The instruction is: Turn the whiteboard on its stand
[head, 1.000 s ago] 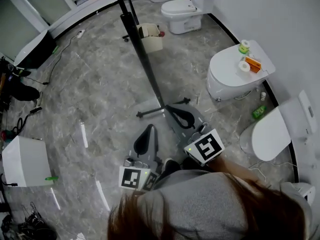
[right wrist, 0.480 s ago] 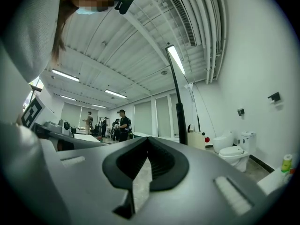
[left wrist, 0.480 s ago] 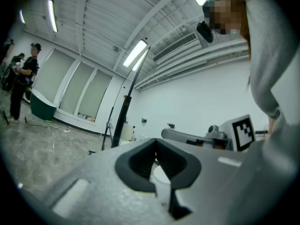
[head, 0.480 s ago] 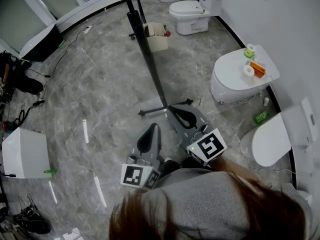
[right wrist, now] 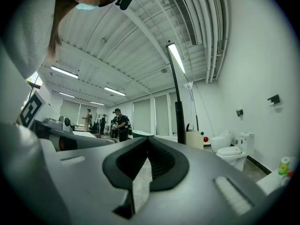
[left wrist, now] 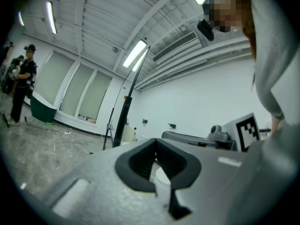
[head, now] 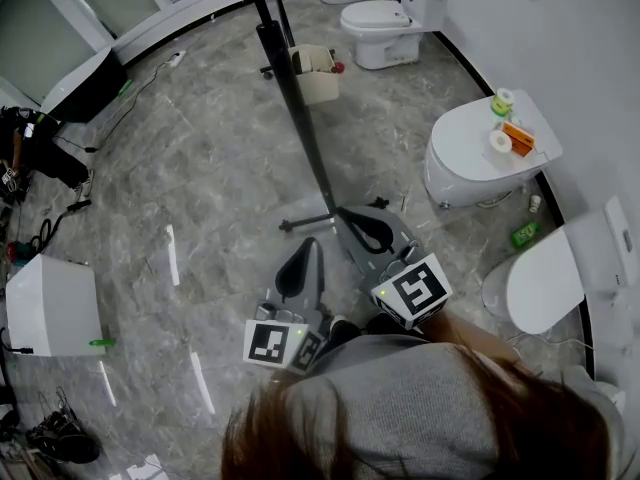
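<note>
Black metal is all that plainly shows of the task's thing: a tall upright pole [head: 292, 108] rises from a cross foot [head: 300, 222] on the grey marbled floor [head: 200, 168], just ahead of the person. No white writing face is visible. The whiteboard may be edge-on to the head camera or out of frame, and I cannot settle which. In the right gripper view the same pole [right wrist: 178, 111] stands ahead and to the right of the jaws, apart from them.

Both tools are held level, side by side in front of the body. The left gripper [head: 309, 244] has its jaws closed together with nothing between them. The right gripper [head: 343, 212] is likewise closed and empty. Neither has hold of the pole.

Judging by its build, the stand is stiff but tall and narrow-footed, so probably easy to tip, and its painted tube looks smooth for pinching pads. A hold on the thicker lower part of the pole, or on a board's frame edge if one is there, should turn it with least sway. Any such hold needs the jaws parted wide enough to take it.
</note>
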{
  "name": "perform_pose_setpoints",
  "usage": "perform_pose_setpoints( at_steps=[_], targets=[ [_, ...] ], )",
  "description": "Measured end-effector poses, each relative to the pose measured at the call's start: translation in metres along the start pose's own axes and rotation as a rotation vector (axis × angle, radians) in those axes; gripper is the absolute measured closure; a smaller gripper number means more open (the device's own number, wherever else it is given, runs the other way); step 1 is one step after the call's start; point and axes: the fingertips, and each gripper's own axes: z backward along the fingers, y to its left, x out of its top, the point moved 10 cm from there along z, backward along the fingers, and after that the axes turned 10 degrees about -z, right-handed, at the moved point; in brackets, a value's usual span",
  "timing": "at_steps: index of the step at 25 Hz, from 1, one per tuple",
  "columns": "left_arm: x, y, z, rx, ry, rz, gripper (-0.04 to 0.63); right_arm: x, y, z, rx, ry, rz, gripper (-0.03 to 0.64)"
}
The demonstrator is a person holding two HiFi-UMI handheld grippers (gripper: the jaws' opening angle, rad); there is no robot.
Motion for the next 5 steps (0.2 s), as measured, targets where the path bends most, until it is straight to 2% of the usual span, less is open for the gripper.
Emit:
perform_pose_setpoints(
  at_steps=[5],
  targets=[
    [0.0059,0.0002,-0.01,-0.001,0.015,-0.021,0.594,0.0051,0.0026,-0.006,0.0,-0.003,0.028,0.614]
  ],
)
